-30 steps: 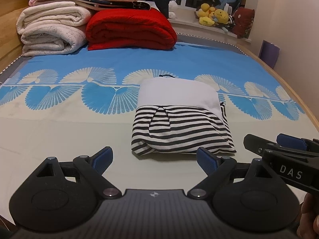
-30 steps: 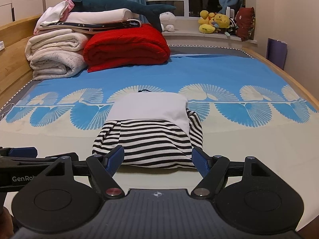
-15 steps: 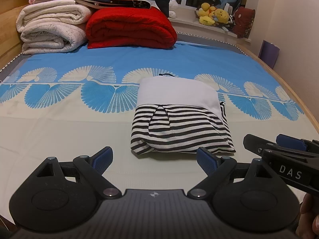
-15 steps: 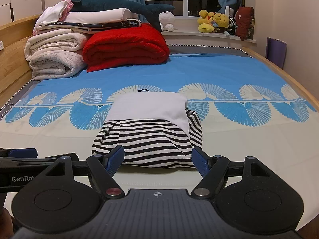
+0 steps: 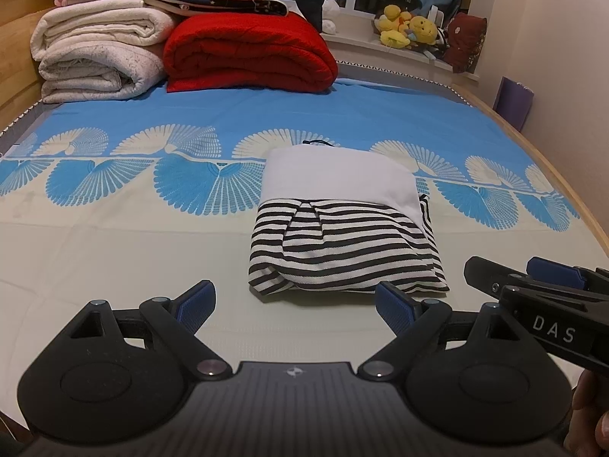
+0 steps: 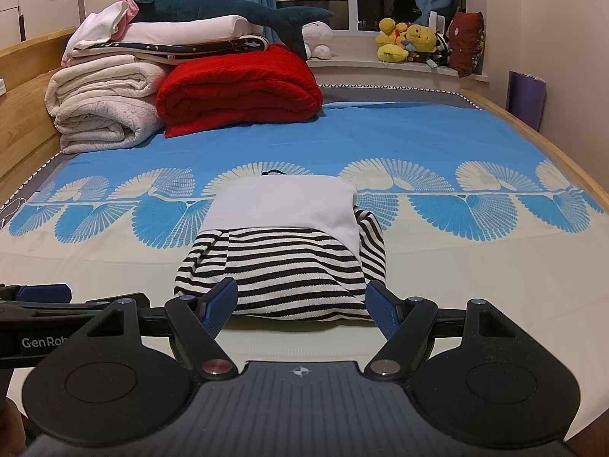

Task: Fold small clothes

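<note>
Striped garment [image 5: 346,243] looks basically folded, both hand-held grippers released.
Left hand-held gripper [image 5: 295,304] at 6 o'clock; right hand-held gripper [image 6: 302,302] should just tidy edges gently.

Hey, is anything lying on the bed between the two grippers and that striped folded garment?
Nothing visible does. The striped folded garment lies alone on the bed sheet, with only bare sheet between it and the open left gripper. The open right gripper faces its near edge. The red blanket sits far behind.
</note>
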The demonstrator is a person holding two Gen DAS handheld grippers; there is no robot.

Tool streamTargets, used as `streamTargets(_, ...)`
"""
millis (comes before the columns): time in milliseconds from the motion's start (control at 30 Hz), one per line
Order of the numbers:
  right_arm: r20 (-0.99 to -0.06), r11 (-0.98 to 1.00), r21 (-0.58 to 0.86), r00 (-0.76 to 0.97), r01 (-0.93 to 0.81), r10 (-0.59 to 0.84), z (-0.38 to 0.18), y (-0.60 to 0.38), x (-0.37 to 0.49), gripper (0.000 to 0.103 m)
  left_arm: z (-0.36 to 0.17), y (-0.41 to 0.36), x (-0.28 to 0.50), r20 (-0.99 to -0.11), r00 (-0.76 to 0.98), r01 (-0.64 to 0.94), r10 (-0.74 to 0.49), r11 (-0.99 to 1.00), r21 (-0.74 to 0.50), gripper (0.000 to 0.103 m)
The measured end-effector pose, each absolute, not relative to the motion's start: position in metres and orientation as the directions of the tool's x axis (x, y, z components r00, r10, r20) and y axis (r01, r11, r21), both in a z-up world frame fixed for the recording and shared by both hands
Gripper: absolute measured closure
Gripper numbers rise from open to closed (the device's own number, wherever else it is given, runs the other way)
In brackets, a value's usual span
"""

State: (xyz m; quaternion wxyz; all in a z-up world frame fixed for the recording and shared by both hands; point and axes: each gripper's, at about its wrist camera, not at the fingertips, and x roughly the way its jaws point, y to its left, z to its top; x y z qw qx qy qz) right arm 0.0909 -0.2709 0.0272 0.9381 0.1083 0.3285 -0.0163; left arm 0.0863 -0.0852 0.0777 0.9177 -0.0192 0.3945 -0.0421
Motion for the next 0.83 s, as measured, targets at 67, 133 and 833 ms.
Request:
streamTargets(67, -0.621, 0.975, 0.193, 0.783, 0.106, 0.038, 0.0267, -0.2699, 0.0906, 0.028, 0.0777, -0.0850, 0.0864, -0.723, 0.684, 0.062, -0.093, 0.996, -0.069, 0.009)
streamTargets(133, -0.621, 0.976, 0.192, 0.783, 0.106, 0.037, 0.0266, -0.2700, 0.0907, 0.028, 0.0776, -0.0851, 0.0866, -0.723, 0.684, 0.063, -0.096, 0.995, -0.072, 0.009)
streamTargets(833, -0.637, 0.976, 0.183, 0.770, 0.116, 0.028, 0.0220, -0.2638, 0.0938, 0.030, 0.0741, -0.0853, 0.0877, -0.735, 0.671, 0.055, -0.096, 0.995, -0.079, 0.009)
